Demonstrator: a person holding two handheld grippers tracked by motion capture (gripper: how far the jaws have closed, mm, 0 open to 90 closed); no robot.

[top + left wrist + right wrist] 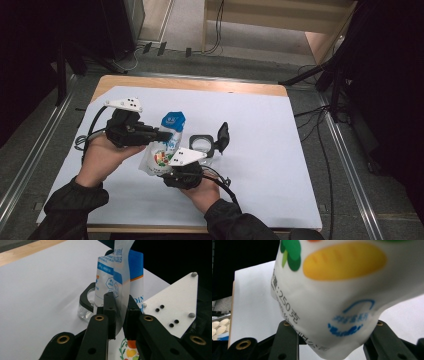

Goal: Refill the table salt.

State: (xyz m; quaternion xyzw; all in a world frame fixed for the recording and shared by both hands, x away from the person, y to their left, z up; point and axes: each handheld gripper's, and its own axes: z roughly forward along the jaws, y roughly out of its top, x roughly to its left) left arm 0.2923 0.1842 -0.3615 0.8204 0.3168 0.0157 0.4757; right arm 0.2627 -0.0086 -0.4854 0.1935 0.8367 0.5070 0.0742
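at table centre: snack pouch [161, 150], top pinched by left gripper [159, 135], base clamped by right gripper [176, 169]; lidded jar [202, 144] at three o'clock. step: opening; next, pull top apart.

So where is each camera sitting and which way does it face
High view: above the near table edge, looking forward and down on the bag; both forearms show.
Left gripper view: on the left gripper, looking along jaws pinching the bag's top.
Right gripper view: on the right gripper, facing the bag's white base.
All views share the bag.
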